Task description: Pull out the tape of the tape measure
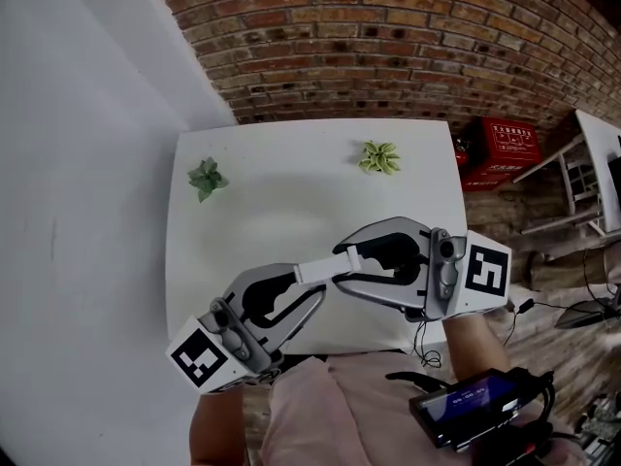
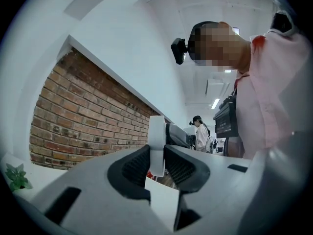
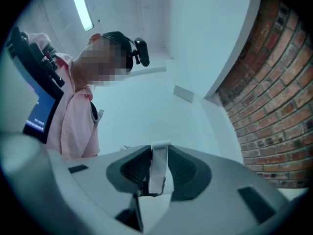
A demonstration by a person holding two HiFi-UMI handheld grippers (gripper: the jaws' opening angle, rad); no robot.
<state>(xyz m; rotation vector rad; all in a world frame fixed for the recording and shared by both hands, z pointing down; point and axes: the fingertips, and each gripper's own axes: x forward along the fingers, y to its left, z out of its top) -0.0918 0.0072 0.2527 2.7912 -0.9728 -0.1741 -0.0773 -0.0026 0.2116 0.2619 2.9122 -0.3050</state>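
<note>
1 brick wall (image 1: 388,37) fills the top of the head view, and a plain white wall (image 1: 78,163) takes the whole left side. Below the bricks stands 1 white table (image 1: 291,202); its near edge is hidden behind the grippers and the person's pink shirt (image 1: 310,406). At the right edge, on the floor near the wall, sits 1 red box (image 1: 511,144). It has white print that is too small to read, and what it holds cannot be seen. A white shelf (image 1: 582,173) beside it is cut off by the frame.

The 2 grippers meet above the near part of the table. The left gripper (image 1: 312,282) comes from the lower left and the right gripper (image 1: 342,265) from the right, tip against tip. Between them runs a short white tape (image 1: 325,266). In the left gripper view the jaws of the left gripper (image 2: 156,153) are closed on this tape (image 2: 156,141), which stands upright between the dark pads. In the right gripper view the right gripper (image 3: 159,158) clamps the tape (image 3: 159,168) in the same way. The case of the tape measure cannot be made out in any view.

2 small plants stand on the far part of the table: a dark green plant (image 1: 207,178) at the left and a pale green plant (image 1: 379,156) further right.
</note>
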